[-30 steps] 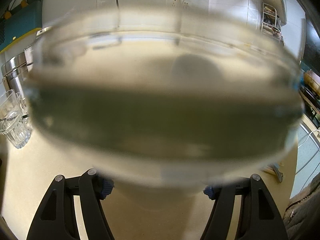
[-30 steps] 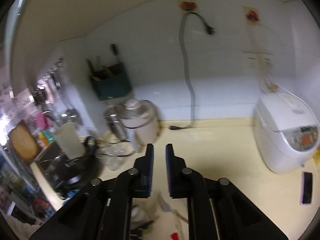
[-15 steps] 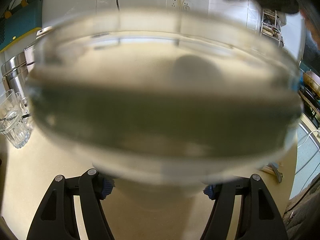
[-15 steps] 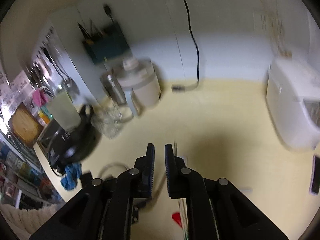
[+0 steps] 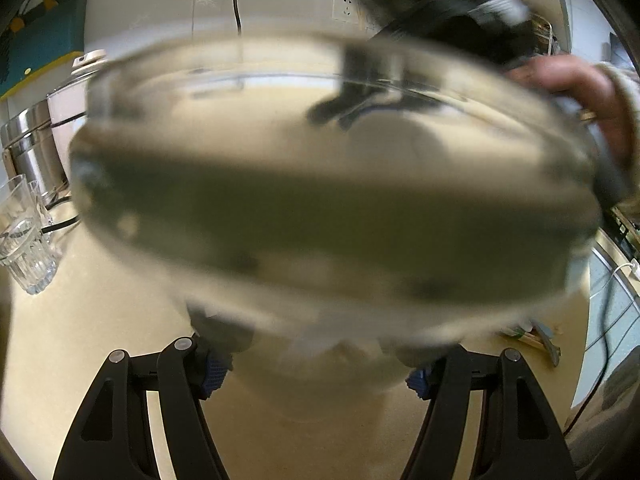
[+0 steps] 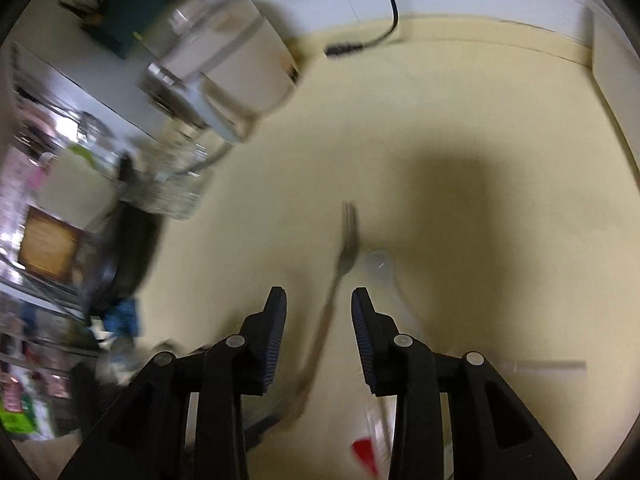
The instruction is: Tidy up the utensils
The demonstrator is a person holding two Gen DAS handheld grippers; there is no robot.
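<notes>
Two tongs are at work: the left tongs (image 5: 316,372) stay clenched on a clear glass container (image 5: 332,184) held up close, while the right tongs (image 6: 319,312) are opening with the fork (image 6: 344,256) lying between the jaws, untouched. Best lower squarely over its handle before closing. Beyond stretch the cream table (image 6: 500,128), a glass tumbler (image 5: 24,240) and the white tiled wall (image 5: 160,8).

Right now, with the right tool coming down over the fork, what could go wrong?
1. The right tool is opening over the fork, and a white spoon lies right beside it, so it may catch both.
2. The view is motion-blurred; a fast approach could knock the fork aside.
3. The left tool holds a clear glass container that fills its view.
</notes>
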